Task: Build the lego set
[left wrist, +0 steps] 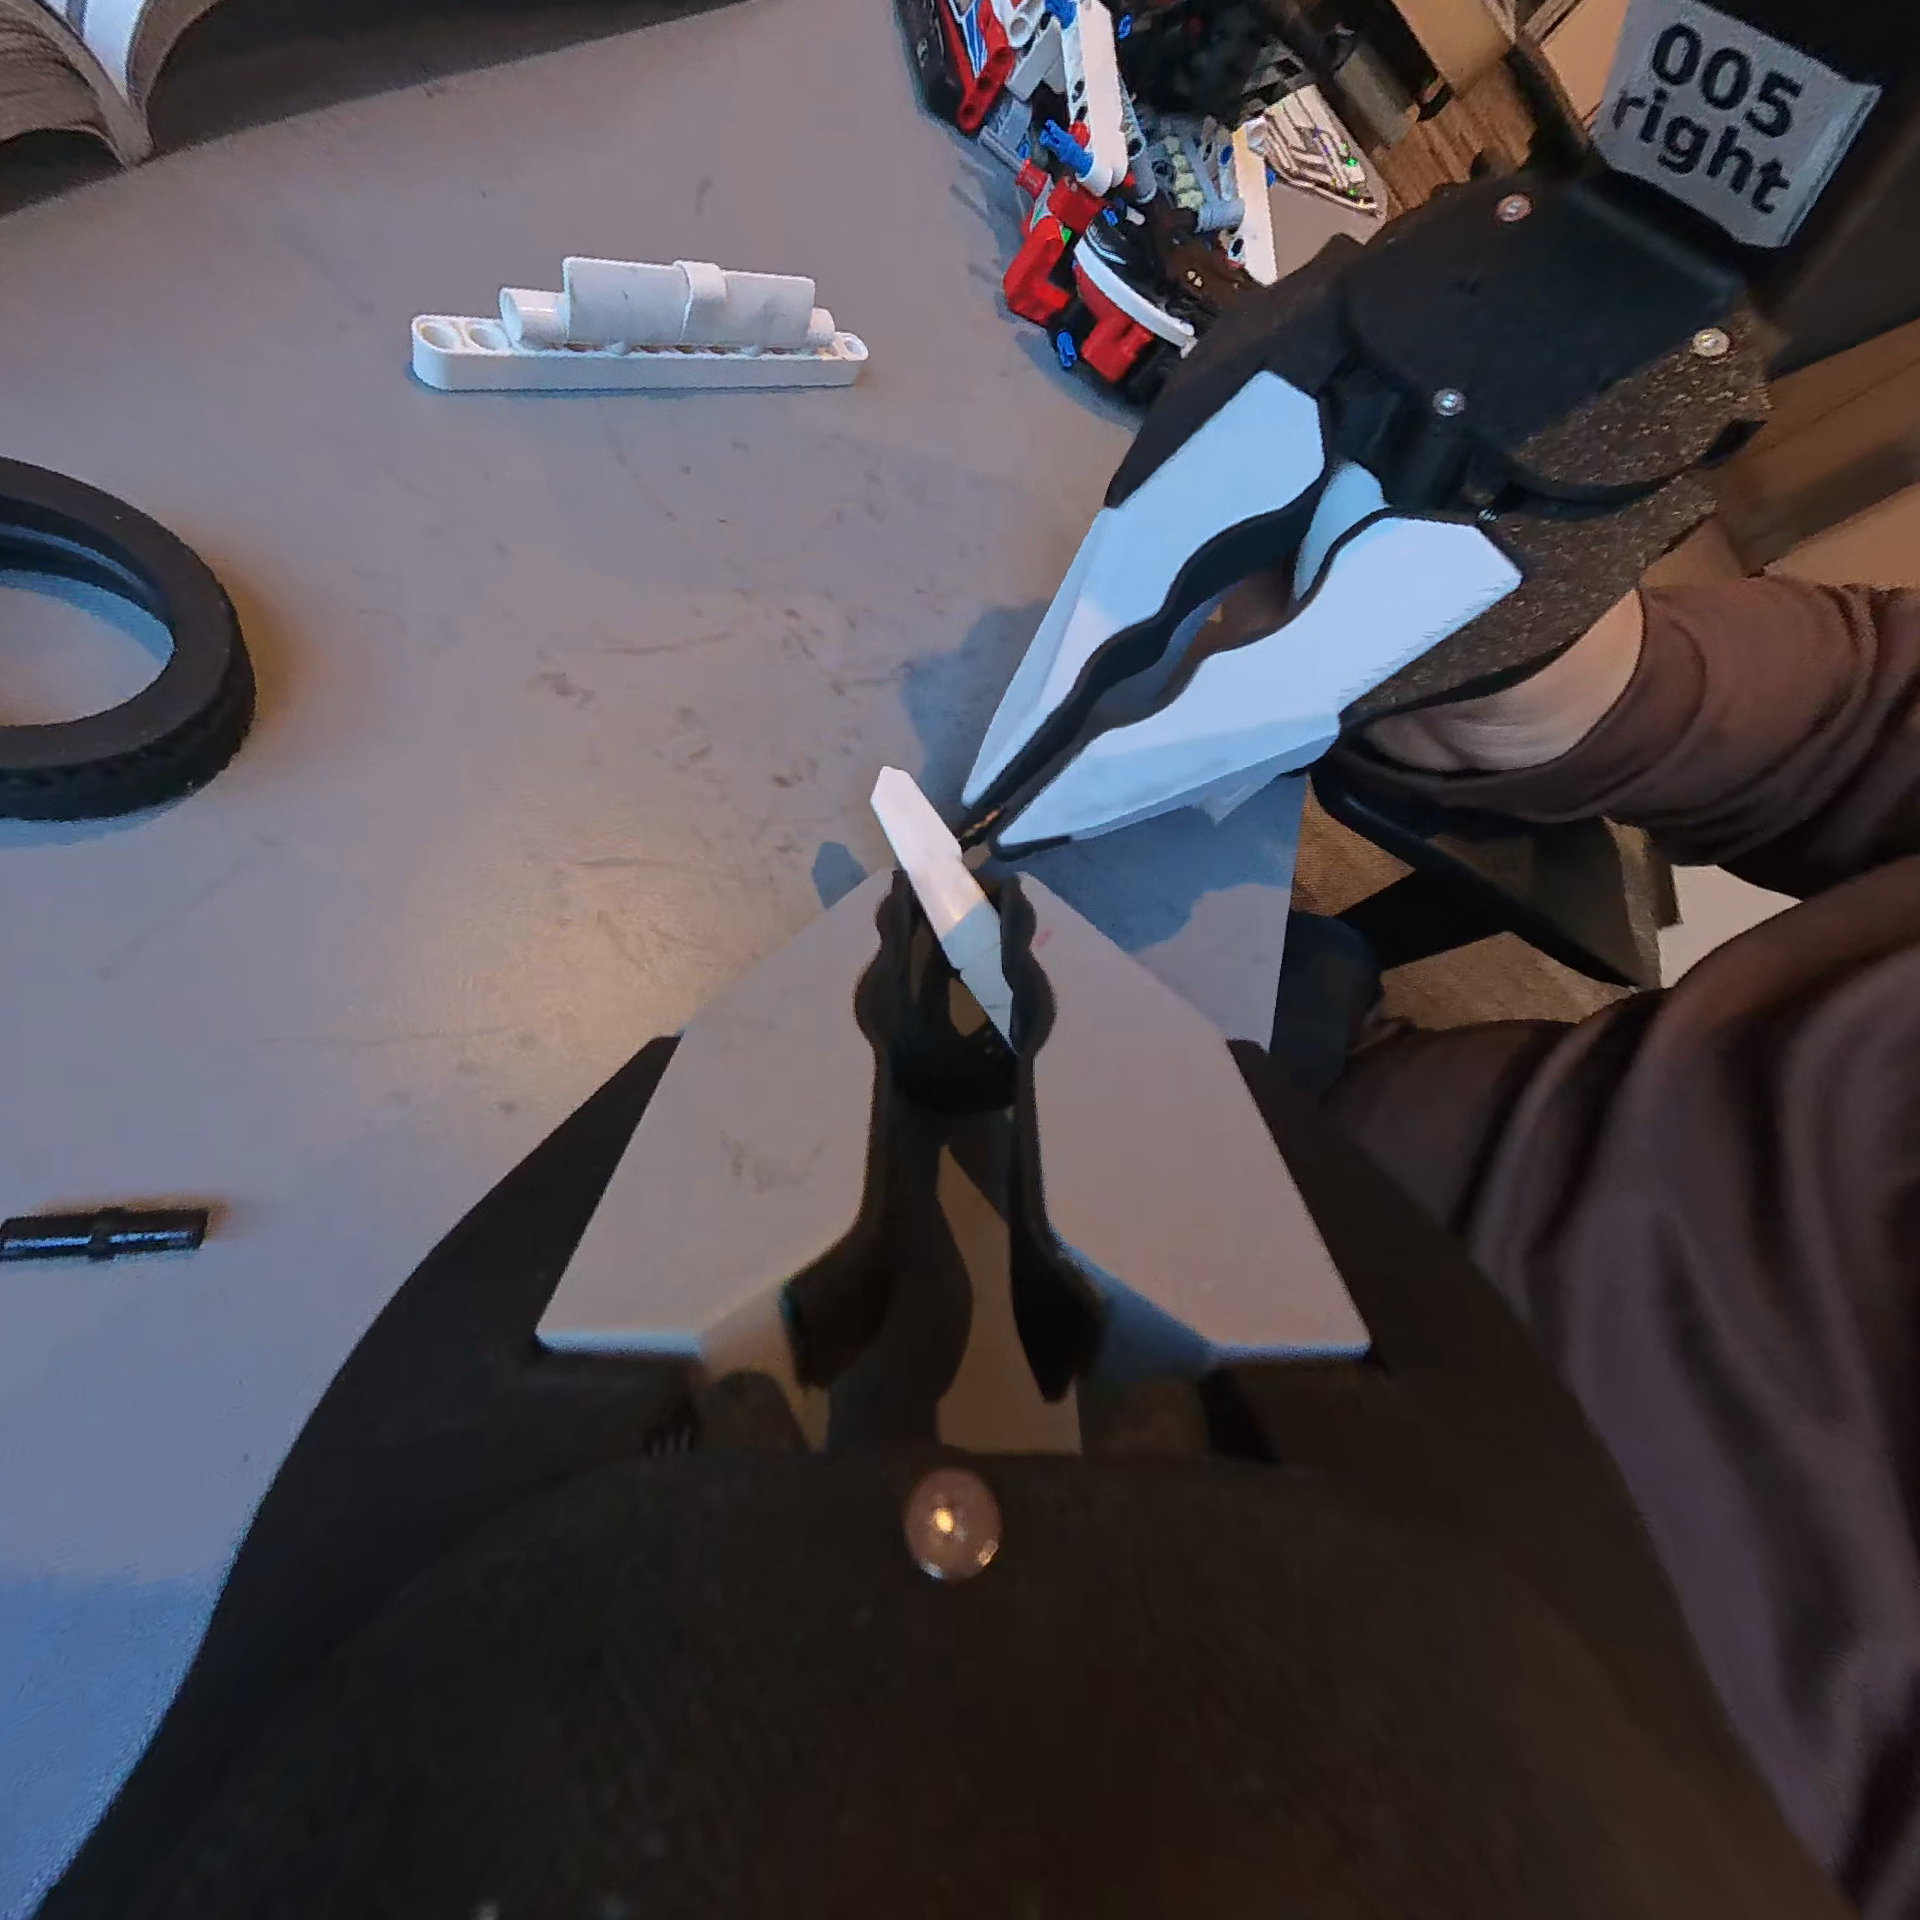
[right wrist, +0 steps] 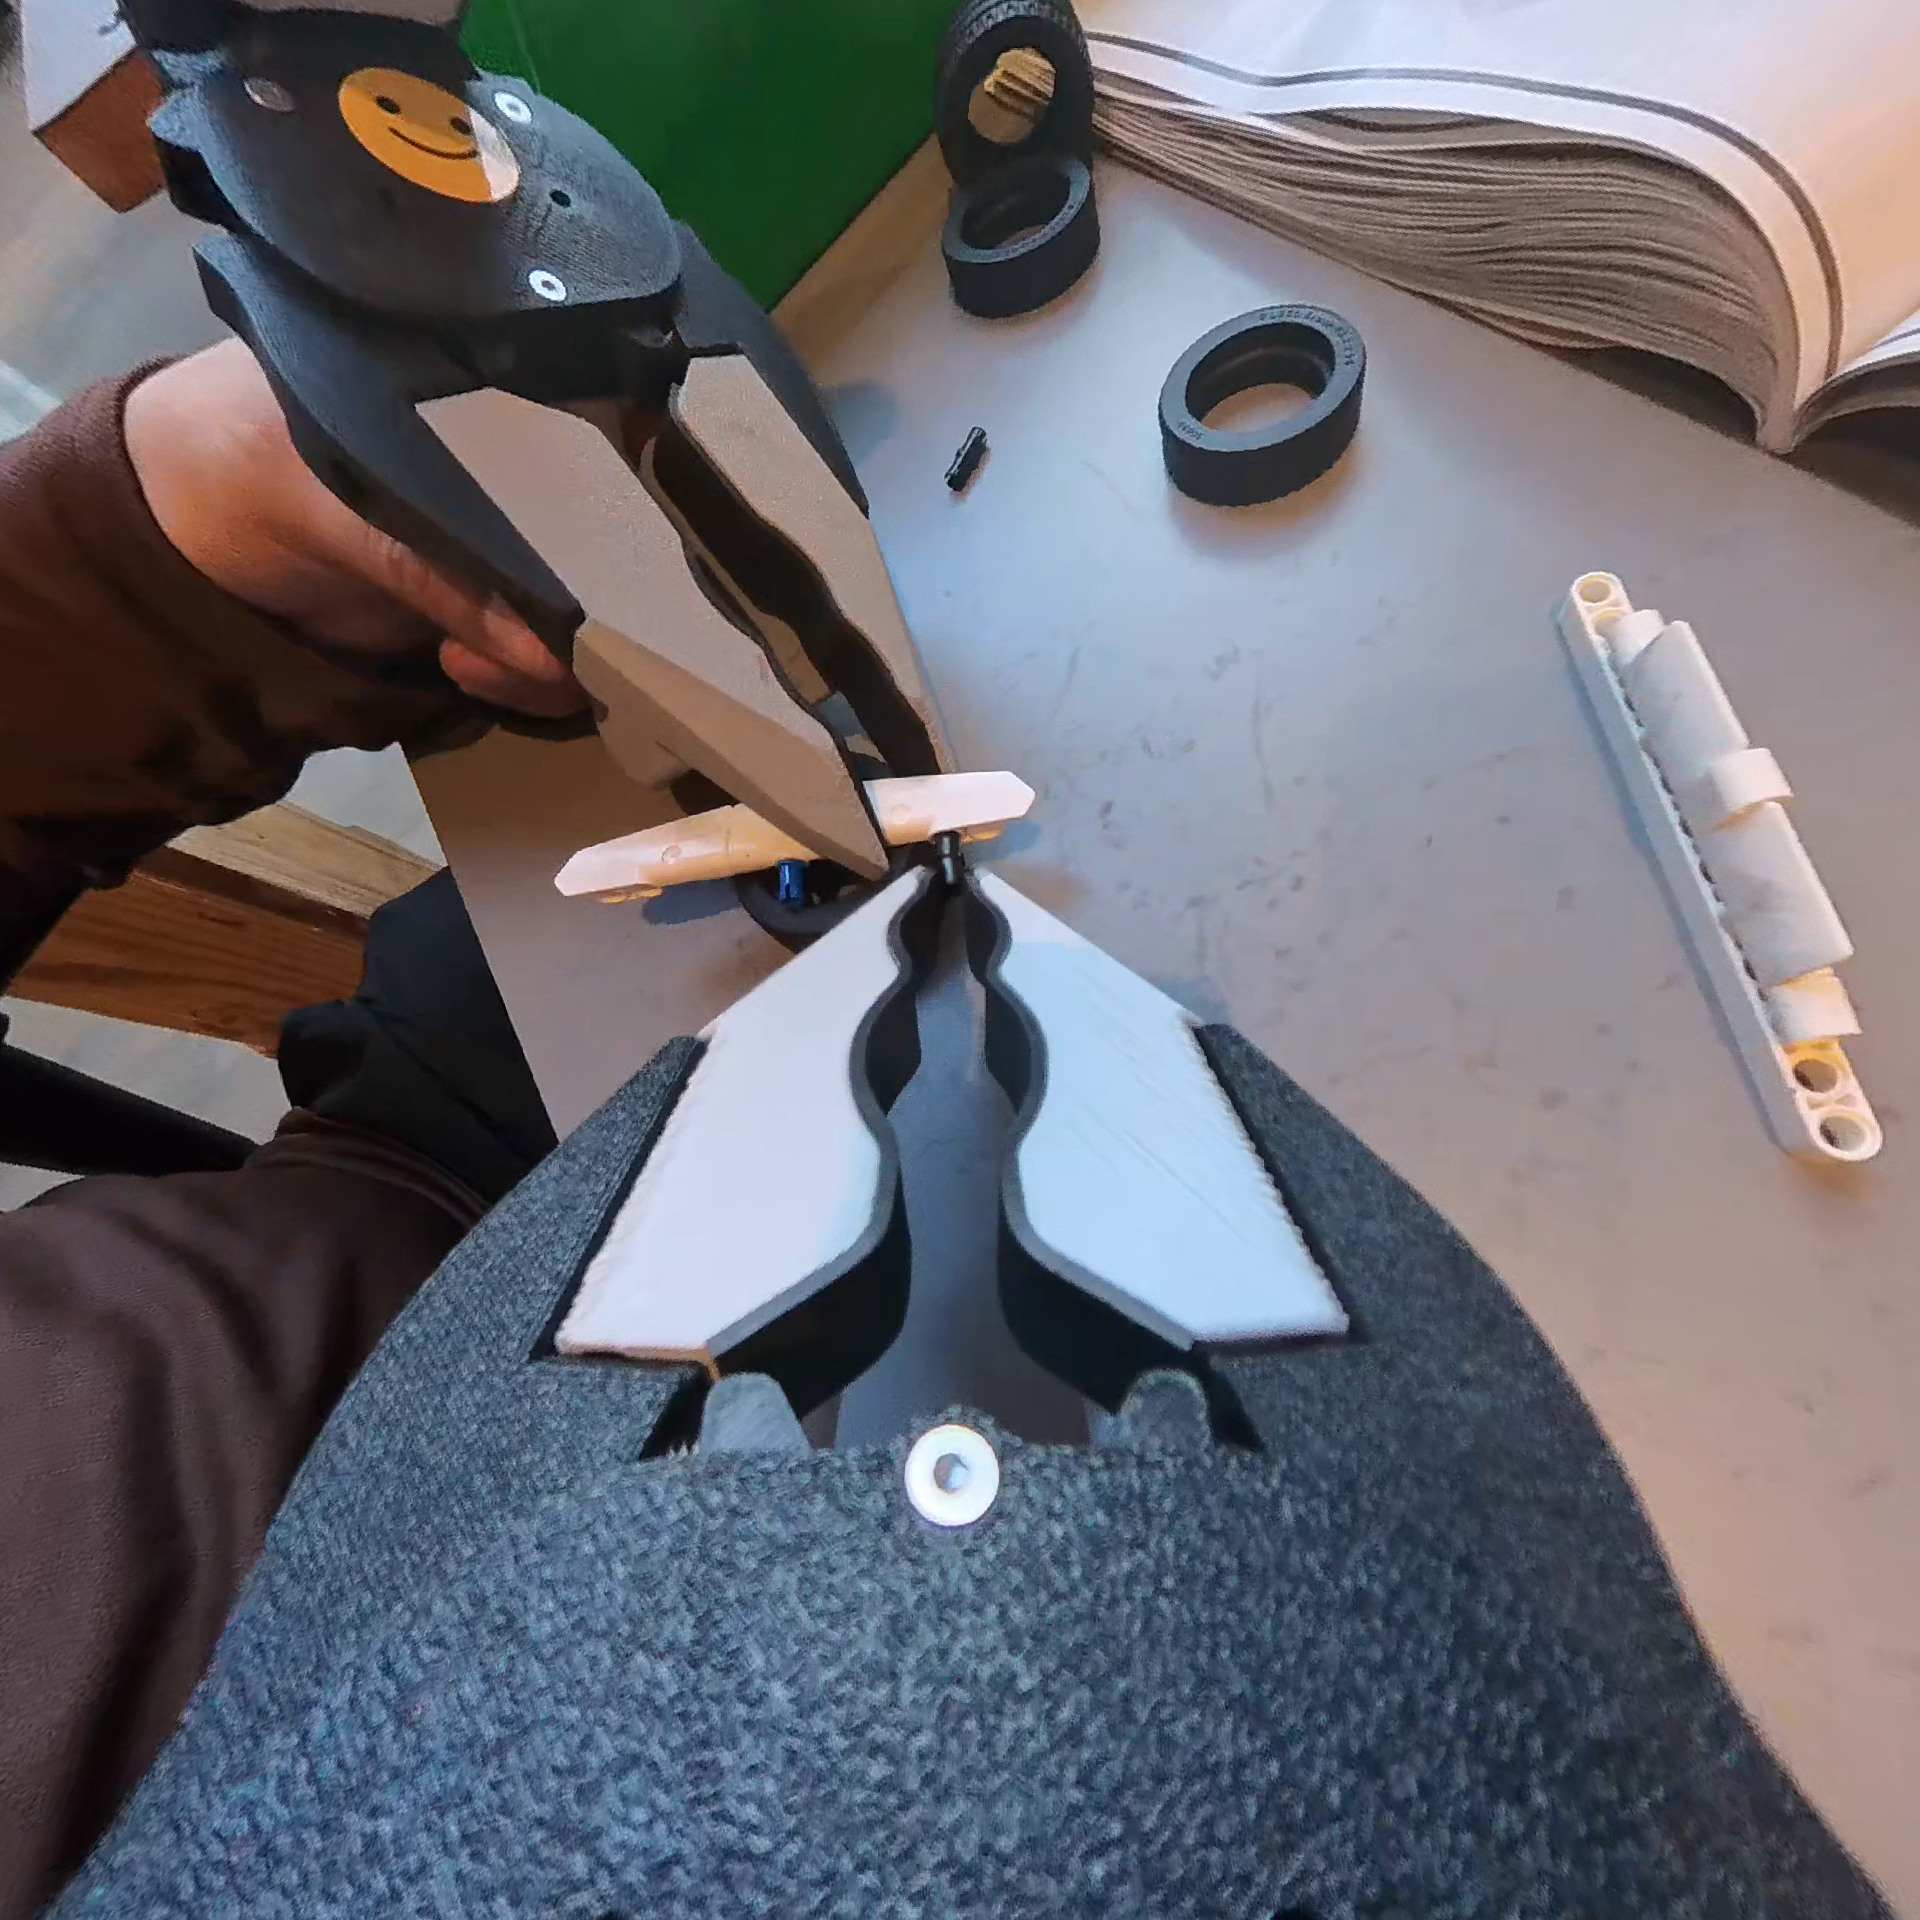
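Looks like a hobby/work room, prob. a home or office: grey table (right wrist: 1299, 727) w/ scuffed top, thick instruction book (right wrist: 1507, 208) open at its far edge, wood floor (right wrist: 208, 935) below, half-built red/white model (left wrist: 1091, 208) at far corner.

Dim, soft daylight; fisheye-warped edges

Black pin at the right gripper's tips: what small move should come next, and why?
Probably push the black pin straight into the white piece and seat it. The right gripper is shut on the pin, whose tip already meets the piece's underside, while the left gripper clamps the piece above the table. How deep the pin sits cannot be told.
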Action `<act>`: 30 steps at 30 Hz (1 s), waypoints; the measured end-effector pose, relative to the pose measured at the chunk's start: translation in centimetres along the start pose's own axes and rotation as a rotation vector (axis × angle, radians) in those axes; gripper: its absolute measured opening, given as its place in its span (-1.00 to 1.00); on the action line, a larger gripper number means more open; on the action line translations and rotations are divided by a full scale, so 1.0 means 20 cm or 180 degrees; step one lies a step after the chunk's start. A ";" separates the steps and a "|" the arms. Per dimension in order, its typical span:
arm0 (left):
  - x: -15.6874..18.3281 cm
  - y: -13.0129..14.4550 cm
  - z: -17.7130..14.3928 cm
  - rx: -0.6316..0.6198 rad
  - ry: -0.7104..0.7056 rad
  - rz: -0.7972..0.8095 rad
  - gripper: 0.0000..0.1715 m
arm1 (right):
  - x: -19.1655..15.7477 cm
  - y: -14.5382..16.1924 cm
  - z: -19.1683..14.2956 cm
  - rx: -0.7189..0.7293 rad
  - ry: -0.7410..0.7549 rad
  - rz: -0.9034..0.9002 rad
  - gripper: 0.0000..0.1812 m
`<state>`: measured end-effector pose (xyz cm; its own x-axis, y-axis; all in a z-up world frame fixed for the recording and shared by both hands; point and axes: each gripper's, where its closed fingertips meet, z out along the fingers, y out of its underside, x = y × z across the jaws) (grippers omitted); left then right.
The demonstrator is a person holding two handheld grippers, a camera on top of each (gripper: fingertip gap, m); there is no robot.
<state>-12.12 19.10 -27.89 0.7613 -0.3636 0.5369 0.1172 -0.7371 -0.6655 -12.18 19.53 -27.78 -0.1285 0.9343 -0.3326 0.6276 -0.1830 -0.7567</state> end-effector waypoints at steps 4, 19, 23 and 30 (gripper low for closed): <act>0.00 0.00 0.00 0.0011 0.0018 -0.0016 -0.83 | 0.00 0.04 0.02 -0.0154 0.0133 -0.0204 -0.96; 0.00 0.00 0.00 -0.0016 -0.0062 0.0199 -0.83 | 0.00 0.04 0.03 -0.0398 -0.0088 -0.0591 -0.97; 0.00 0.00 0.00 -0.0042 -0.0026 0.0225 -0.83 | -0.01 0.04 0.02 -0.0445 -0.0452 -0.0393 -0.97; 0.00 0.00 0.00 -0.0071 0.0013 0.0271 -0.83 | -0.01 0.04 0.02 -0.0469 -0.0867 0.0046 -0.97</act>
<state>-12.13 19.18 -27.84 0.7652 -0.4278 0.4811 0.0380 -0.7159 -0.6971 -12.00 19.01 -28.43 -0.3073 0.8118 -0.4965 0.7330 -0.1308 -0.6675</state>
